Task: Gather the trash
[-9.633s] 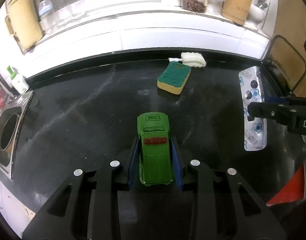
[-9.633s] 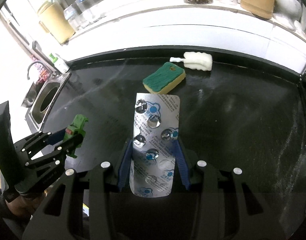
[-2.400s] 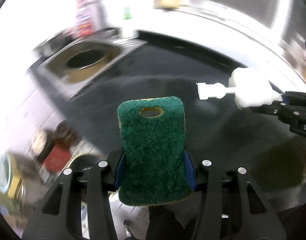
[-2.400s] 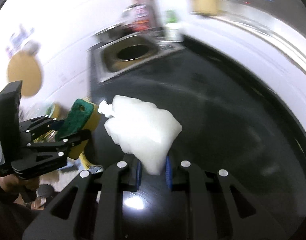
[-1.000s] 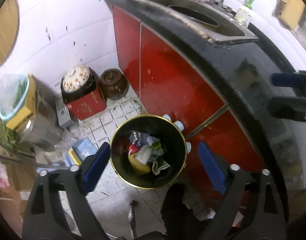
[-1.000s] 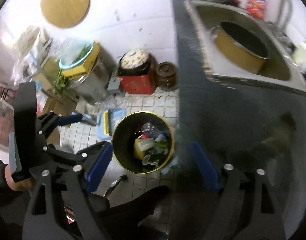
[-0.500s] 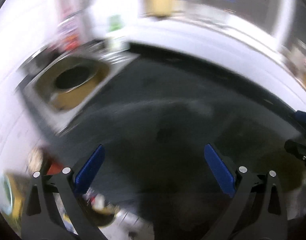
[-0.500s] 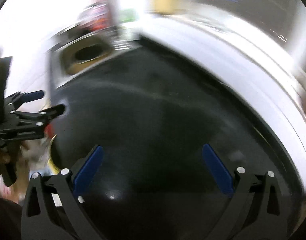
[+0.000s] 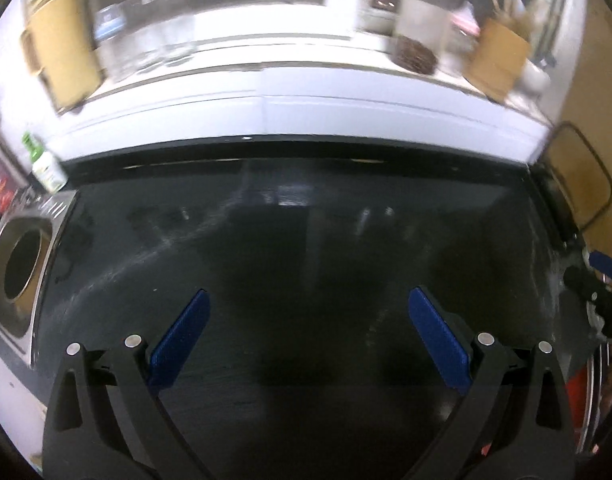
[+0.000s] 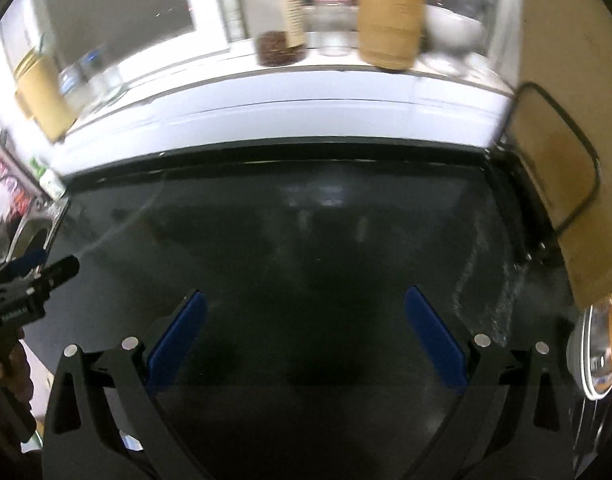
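Each black plastic two-finger gripper, left (image 9: 308, 334) and right (image 10: 304, 334), shows forked angular arms with cut-out slots, silver round screw heads near the knuckles, and flat blue rectangular pads (image 9: 181, 338) lining its fingertips

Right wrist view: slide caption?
Open right tool over the dark counter, nothing between its pads; jars on the sill behind.

Both grippers spread wide, nothing held.

Left gripper (image 9: 308, 334): blue pads far apart, empty between, angled downward; its tip also shows at the left edge of the right wrist view, a hand (image 10: 4, 372) beneath it. Right gripper (image 10: 306, 332): blue pads equally wide, empty; jaws have just been opening; its tip shows at the right edge of the left wrist view.
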Demonstrator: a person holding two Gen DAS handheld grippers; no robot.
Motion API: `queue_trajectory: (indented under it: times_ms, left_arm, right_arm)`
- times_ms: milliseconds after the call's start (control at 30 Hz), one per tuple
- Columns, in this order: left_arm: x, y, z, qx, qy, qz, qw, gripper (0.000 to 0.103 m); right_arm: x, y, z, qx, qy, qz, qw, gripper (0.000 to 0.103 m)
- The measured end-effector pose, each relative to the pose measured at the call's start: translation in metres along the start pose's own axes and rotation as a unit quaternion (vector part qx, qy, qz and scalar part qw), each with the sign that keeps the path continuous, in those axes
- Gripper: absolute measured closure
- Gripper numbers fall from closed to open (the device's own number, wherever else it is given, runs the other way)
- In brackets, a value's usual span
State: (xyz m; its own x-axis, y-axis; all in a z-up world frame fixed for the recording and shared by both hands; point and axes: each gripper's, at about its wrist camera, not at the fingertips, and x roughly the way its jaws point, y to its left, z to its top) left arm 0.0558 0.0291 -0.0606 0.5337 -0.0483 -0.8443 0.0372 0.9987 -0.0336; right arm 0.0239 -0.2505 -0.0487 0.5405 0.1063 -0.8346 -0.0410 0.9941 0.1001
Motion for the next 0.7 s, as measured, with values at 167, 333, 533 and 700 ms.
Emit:
queue_trajectory:
  times_ms: [167,333,533,700]
  left_arm:
    - [0.007,-0.015,0.002,0.012,0.006,0.003,0.9999,0.007]
    - [0.009,-0.016,0.002,0.015,0.01,0.008,0.9998,0.007]
    - [0.008,-0.015,0.001,0.015,0.01,0.01,0.9998,0.007]
    - [0.008,-0.012,0.001,0.012,0.011,0.012,0.9998,0.007]
  right_arm:
    - [0.001,-0.016,-0.001,0.015,0.0,-0.001,1.0,0.007]
    - [0.0,-0.017,0.0,0.015,0.001,0.0,1.0,0.007]
    - [0.003,-0.011,0.003,0.008,0.005,0.003,1.0,0.007]
    - [0.005,-0.006,0.002,0.002,0.01,0.005,1.0,0.007]
